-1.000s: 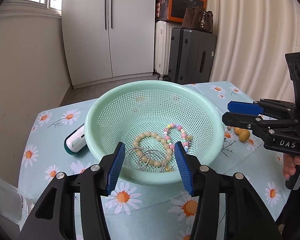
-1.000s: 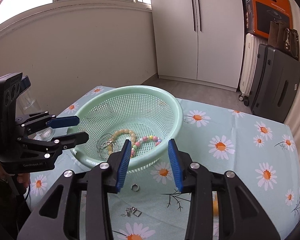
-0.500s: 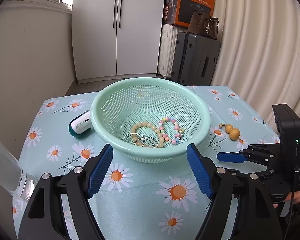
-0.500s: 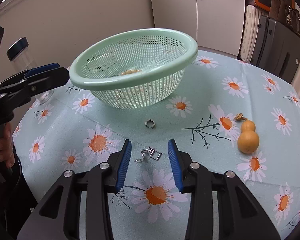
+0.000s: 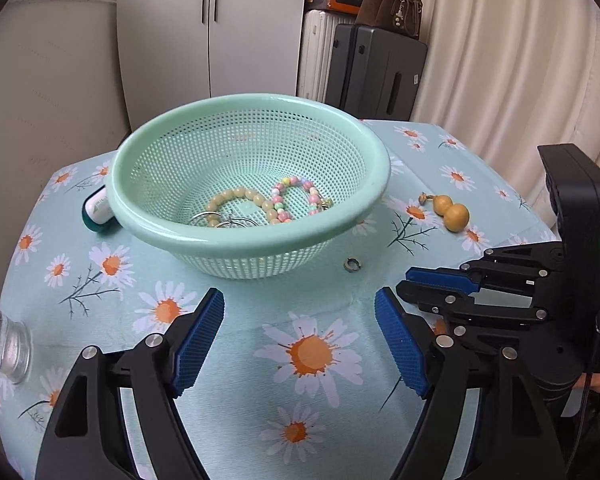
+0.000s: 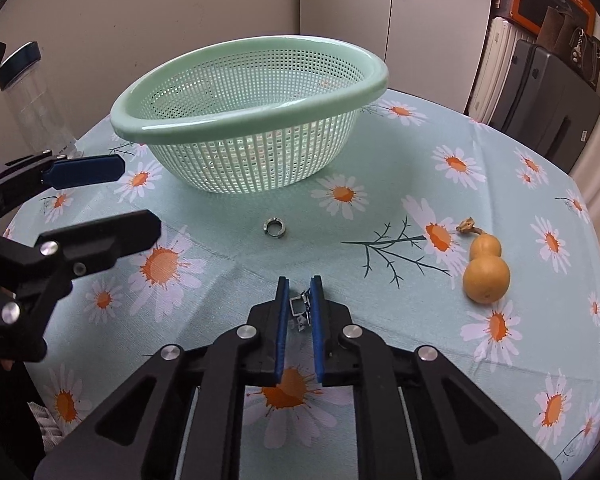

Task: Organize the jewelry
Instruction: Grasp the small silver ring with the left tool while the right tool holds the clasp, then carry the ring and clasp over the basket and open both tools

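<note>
The little silver clasp [image 6: 300, 312] sits on the flowery surface [image 6: 380, 208], and my right tongs [image 6: 299, 296] are squeezed almost shut around it. A round metal ring [image 6: 274, 227] lies near the holey green basket [image 5: 380, 168] with bead bracelets [image 5: 276, 204]. My left tongs [image 5: 300, 340] are spread wide, holding nothing.

Right gripper [image 6: 299, 298] has descended and narrowed its blue pads around the small silver metal clasp [image 6: 300, 307]. Left gripper [image 5: 300, 340] has widened.
</note>
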`<state>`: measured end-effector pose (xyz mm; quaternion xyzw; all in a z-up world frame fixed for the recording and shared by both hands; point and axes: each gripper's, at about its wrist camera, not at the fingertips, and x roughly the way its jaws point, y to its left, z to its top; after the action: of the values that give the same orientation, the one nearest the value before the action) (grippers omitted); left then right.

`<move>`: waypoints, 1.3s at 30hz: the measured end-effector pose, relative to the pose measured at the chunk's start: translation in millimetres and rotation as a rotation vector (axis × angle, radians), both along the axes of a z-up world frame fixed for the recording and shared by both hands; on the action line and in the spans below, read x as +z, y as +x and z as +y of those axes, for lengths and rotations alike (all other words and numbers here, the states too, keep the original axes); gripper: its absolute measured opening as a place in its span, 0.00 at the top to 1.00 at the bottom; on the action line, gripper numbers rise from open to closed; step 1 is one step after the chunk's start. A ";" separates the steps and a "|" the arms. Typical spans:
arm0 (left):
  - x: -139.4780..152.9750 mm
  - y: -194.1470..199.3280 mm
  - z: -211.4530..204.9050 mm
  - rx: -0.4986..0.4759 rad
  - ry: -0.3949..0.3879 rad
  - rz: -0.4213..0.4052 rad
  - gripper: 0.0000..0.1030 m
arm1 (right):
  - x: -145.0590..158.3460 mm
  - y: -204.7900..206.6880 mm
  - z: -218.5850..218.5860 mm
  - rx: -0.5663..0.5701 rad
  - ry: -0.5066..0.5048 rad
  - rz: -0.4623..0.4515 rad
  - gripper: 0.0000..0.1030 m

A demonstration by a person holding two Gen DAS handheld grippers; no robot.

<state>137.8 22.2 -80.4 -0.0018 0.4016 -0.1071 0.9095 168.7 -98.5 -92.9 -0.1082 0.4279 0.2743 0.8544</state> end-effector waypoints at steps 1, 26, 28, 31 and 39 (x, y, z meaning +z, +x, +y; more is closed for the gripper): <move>-3.0 1.0 -5.1 -0.004 -0.003 0.006 0.26 | -0.3 -1.3 -1.4 0.001 -0.004 -0.002 0.89; -31.1 50.0 -66.6 0.047 0.126 0.055 0.80 | 21.7 9.5 -86.3 -0.154 0.124 0.045 0.89; -30.2 49.8 -71.4 0.028 0.144 0.054 0.88 | 24.4 8.8 -87.3 -0.155 0.134 0.043 0.89; -29.2 47.8 -69.1 0.028 0.121 0.067 0.88 | 28.2 8.6 -90.8 -0.158 0.144 0.038 0.89; -22.7 11.5 -54.3 0.042 0.124 0.086 0.88 | 43.0 12.0 -94.4 -0.185 0.158 0.004 0.89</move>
<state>149.3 -32.1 -103.1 0.0417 0.4459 -0.0626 0.8919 180.6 -192.8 -49.9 0.0001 0.4148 0.2273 0.8811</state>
